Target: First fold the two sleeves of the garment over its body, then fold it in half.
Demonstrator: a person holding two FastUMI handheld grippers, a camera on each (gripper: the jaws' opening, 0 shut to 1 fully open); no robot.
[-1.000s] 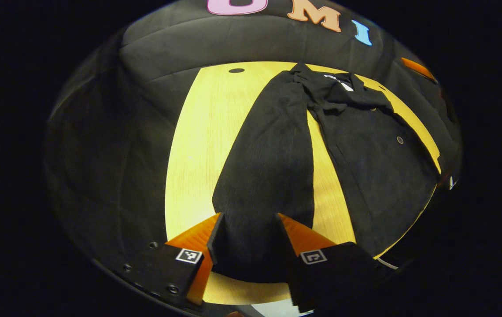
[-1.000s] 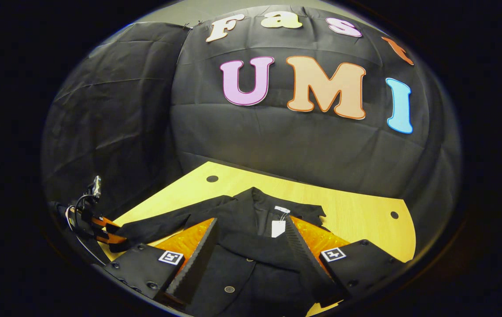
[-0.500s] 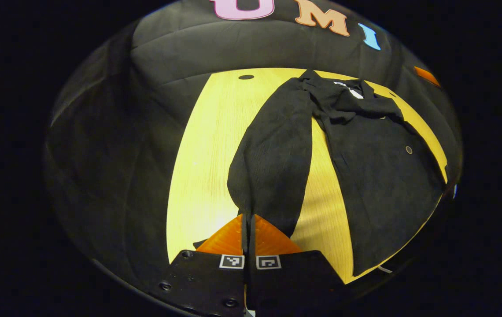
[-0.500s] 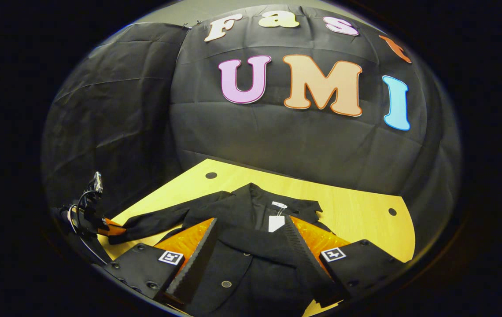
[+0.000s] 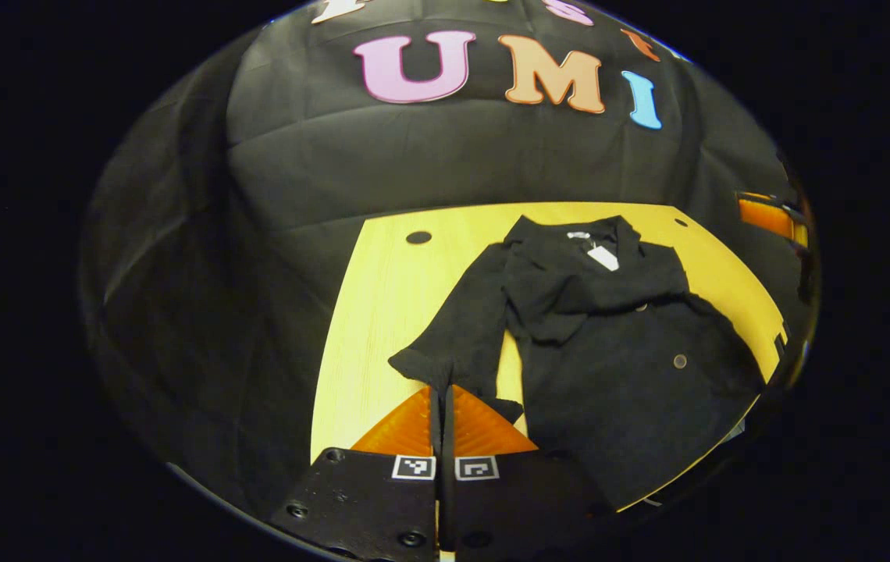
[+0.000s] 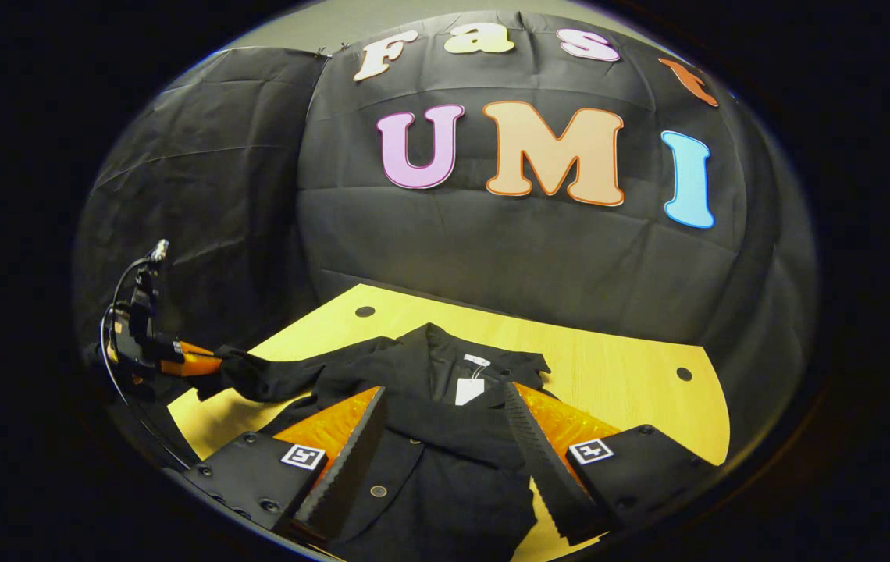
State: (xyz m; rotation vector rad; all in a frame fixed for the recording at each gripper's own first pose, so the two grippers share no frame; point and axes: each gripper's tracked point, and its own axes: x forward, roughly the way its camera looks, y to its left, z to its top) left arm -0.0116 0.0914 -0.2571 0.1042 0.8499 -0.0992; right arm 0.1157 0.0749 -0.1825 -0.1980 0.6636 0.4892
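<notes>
Left gripper view: sleeve (image 5: pixel 457 343) between fingers (image 5: pixel 414 417).

right gripper (image 6: pixel 445 460) fingers spread over garment (image 6: pixel 445 468) | left gripper (image 6: pixel 195 365) pinching lifted sleeve (image 6: pixel 273 378)

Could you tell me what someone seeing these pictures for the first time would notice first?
The eye goes first to the black garment spread on the yellow wooden table, a white tag at its open collar. Next comes the left gripper, shut on the end of one sleeve and holding it off the table at the garment's side. The right gripper hangs open above the garment's buttoned front.
</notes>
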